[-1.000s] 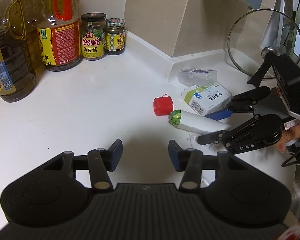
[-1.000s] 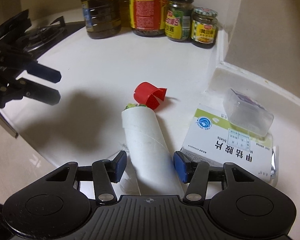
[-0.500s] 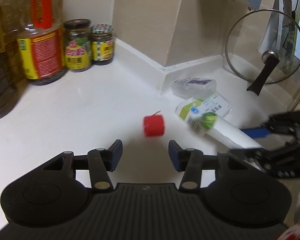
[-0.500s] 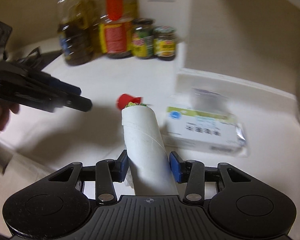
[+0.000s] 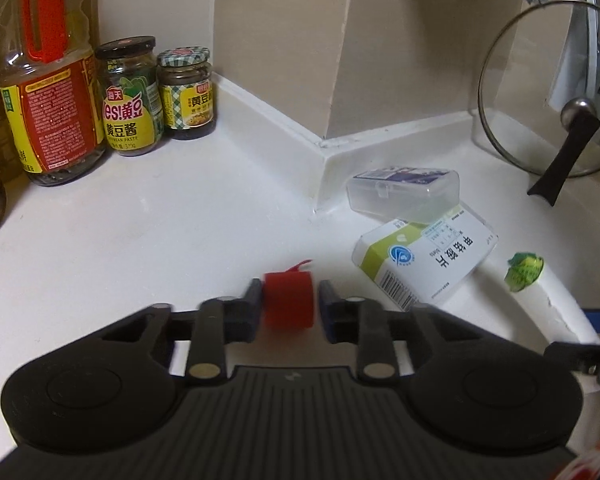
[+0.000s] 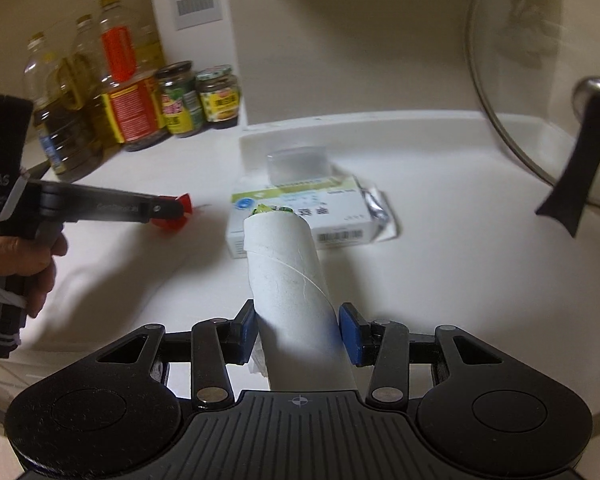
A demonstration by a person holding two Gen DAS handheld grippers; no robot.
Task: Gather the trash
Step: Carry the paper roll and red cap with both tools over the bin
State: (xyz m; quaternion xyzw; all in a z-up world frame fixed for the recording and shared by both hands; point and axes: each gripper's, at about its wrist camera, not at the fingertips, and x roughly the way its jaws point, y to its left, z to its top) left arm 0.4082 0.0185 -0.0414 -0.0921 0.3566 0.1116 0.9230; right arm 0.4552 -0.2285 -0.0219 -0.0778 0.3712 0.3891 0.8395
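A red bottle cap (image 5: 289, 299) lies on the white counter (image 5: 148, 232) between the fingers of my left gripper (image 5: 289, 304), which are still apart around it. The cap also shows in the right wrist view (image 6: 175, 212) at the left gripper's tip. My right gripper (image 6: 298, 330) is shut on a white cardboard tube (image 6: 290, 272) with green trash stuffed in its far end and holds it above the counter. The tube also shows at the right of the left wrist view (image 5: 548, 300).
A green-and-white medicine box (image 5: 424, 260) and a clear plastic case (image 5: 404, 188) lie near the wall corner. Oil bottles (image 5: 52, 92) and two sauce jars (image 5: 130, 96) stand at the back left. A glass pot lid (image 5: 548, 100) leans at the right.
My right gripper closed on the tube and lifted it off the counter, back to the right. My left gripper moved forward until the red cap sits between its fingers.
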